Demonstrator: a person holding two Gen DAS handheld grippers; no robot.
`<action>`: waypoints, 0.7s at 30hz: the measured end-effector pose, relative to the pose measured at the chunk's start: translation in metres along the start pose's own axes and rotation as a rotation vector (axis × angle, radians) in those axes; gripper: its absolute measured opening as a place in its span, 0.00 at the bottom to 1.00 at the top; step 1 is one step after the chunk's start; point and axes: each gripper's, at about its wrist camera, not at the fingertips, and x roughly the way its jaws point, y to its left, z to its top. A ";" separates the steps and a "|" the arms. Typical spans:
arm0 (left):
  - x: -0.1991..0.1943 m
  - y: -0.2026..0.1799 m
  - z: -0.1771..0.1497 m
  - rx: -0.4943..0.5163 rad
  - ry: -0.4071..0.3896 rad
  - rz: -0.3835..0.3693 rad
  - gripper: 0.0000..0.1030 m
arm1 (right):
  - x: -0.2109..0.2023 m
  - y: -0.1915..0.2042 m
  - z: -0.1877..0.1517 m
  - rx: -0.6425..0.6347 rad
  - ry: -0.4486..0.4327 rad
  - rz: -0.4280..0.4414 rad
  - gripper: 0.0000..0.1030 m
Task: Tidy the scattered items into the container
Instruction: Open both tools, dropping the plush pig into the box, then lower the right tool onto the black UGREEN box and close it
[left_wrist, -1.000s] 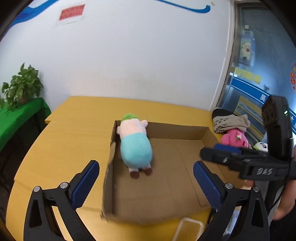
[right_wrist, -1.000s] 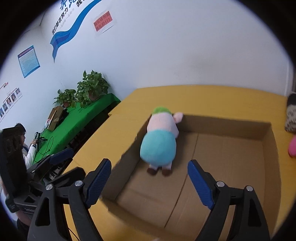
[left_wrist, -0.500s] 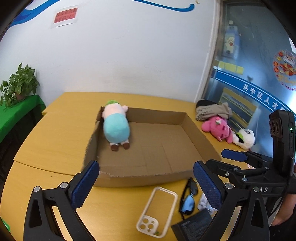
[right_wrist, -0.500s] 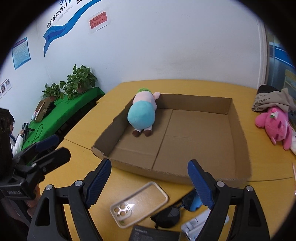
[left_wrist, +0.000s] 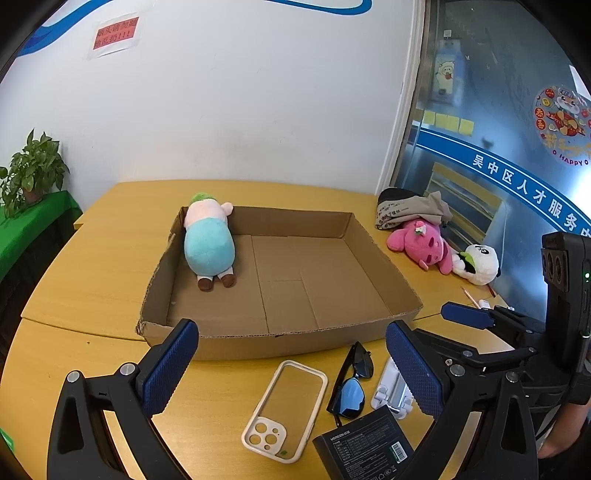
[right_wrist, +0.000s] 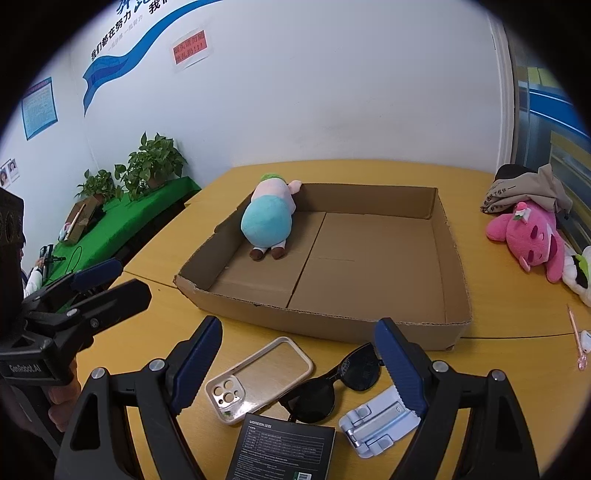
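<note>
1. The left gripper points forward and downward, its blue-padded jaws spread wide with nothing between them.
2. The right gripper is tilted down likewise, jaws wide apart and empty.

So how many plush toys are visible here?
3. The blue-bodied plush lies in the cardboard box's far-left corner; the pink plush and panda plush lie on the table right of it. Others may be hidden.

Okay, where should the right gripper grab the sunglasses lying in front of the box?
Probably the bridge between the two lenses of the sunglasses, coming down from above with the right gripper. They lie flat on the table, and the bridge looks the narrowest part, clear of the phone case.
</note>
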 end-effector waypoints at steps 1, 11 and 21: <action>0.003 -0.001 -0.001 0.007 0.010 -0.005 1.00 | 0.001 -0.002 -0.002 0.009 0.001 -0.002 0.83; 0.036 0.000 -0.042 0.040 0.170 -0.092 1.00 | 0.011 -0.020 -0.064 0.050 0.083 0.079 0.83; 0.082 -0.011 -0.096 0.023 0.342 -0.310 1.00 | 0.022 -0.019 -0.157 -0.030 0.277 0.230 0.83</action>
